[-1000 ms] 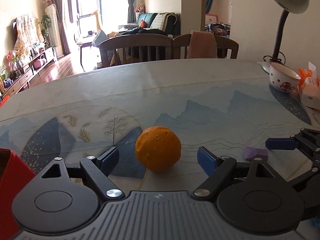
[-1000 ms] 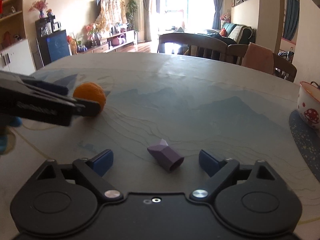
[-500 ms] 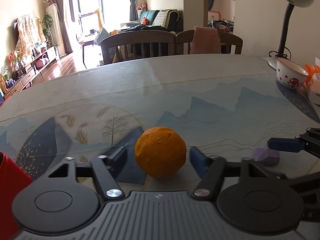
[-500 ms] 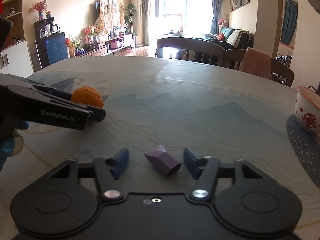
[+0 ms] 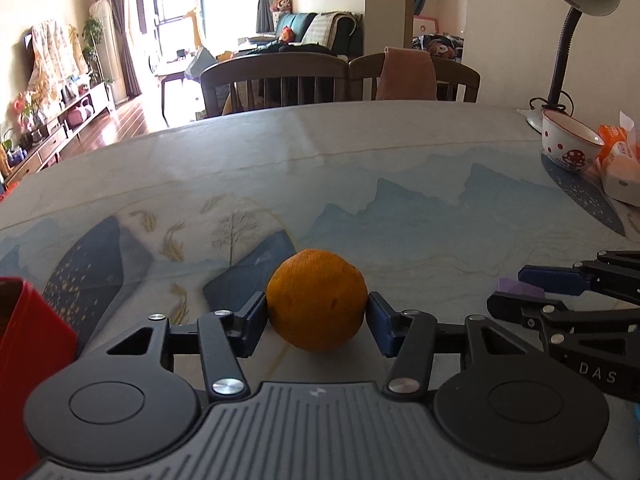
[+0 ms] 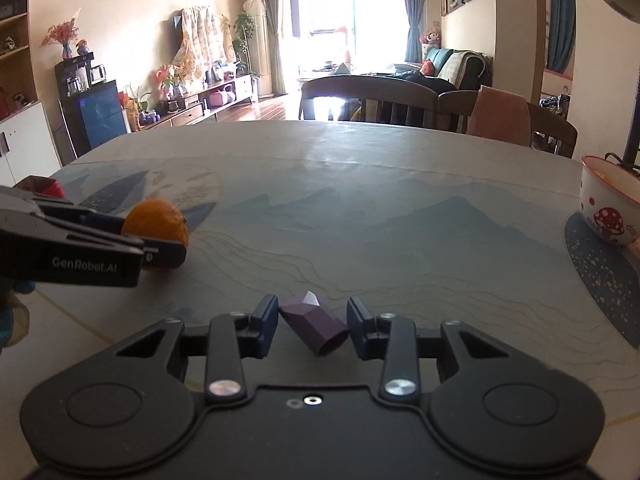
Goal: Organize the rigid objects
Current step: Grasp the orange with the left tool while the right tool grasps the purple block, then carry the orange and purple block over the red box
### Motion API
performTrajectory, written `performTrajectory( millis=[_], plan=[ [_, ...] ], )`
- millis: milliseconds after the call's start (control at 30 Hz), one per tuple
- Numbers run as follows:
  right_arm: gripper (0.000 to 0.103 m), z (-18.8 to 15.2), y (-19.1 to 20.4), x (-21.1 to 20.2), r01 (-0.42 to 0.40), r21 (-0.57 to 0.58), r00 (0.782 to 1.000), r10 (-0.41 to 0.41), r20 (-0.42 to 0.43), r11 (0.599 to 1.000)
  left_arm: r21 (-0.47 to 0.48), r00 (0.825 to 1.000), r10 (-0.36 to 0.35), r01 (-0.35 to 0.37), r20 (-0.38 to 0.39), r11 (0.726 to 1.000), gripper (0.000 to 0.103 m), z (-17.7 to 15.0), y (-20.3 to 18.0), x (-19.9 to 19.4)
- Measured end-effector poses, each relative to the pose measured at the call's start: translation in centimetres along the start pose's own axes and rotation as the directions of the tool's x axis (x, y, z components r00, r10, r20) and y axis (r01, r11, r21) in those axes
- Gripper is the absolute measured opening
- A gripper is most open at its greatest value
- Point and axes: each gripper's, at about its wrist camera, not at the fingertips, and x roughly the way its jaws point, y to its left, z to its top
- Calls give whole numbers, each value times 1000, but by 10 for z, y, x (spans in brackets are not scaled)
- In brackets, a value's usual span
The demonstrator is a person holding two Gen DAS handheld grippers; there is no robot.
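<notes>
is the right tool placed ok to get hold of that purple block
Probably yes: the purple block lies on the table between the closing jaws of the right tool, nothing blocking; it sits skewed, so it may twist.

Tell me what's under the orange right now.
The orange sits on the printed tablecloth between the closing left gripper pads. The contact spot beneath it is hidden by the fruit.

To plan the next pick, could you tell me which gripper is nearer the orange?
Left. The left gripper is closing around the orange; the right gripper, off to its right, is closing around the purple block.
</notes>
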Motion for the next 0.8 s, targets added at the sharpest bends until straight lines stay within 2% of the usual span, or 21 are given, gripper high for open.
performTrajectory(
  millis=[467, 800],
  plan=[
    [37, 15, 44, -29, -82, -23, 996, 82, 31, 996, -25, 999, -37, 37, 20, 999, 53, -26, 30, -53],
    [37, 32, 99, -46, -158, -94, 986, 162, 41, 983, -29, 999, -39, 40, 30, 999, 53, -40, 60, -107]
  ],
)
